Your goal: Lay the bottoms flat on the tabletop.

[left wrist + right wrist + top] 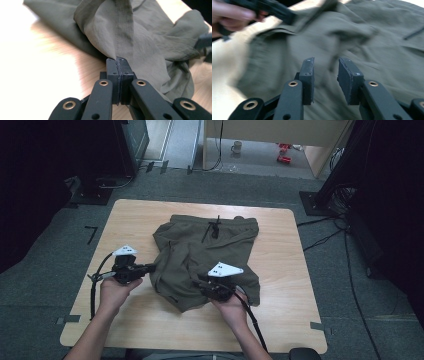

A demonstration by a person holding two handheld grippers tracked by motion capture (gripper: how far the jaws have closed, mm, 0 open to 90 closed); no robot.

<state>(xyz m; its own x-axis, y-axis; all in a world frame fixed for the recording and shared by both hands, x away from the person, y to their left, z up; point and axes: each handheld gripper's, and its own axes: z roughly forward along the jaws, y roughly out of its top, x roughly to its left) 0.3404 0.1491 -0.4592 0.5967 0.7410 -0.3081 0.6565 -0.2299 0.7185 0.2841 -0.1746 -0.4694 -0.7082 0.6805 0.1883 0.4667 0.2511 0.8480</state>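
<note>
Work in hand: folding the olive shorts [207, 255] on the table [280, 290], as far as could be judged.
Shorts' place: they lay mid-table, with the waistband and its drawstring [213, 227] on the far side and the legs bunched toward the near side.
Left gripper [150, 267]: its jaws were fully closed on a fold of the shorts' left edge, which it held at the left side of the garment.
Right gripper [202, 282]: its jaws stood partly apart over the near right leg, with nothing pinched between them.
Done: one fold seemed begun, since the left leg lay drawn over the middle.
Left: flattening the crumpled near part and, probably, a final fold toward the waistband.
</note>
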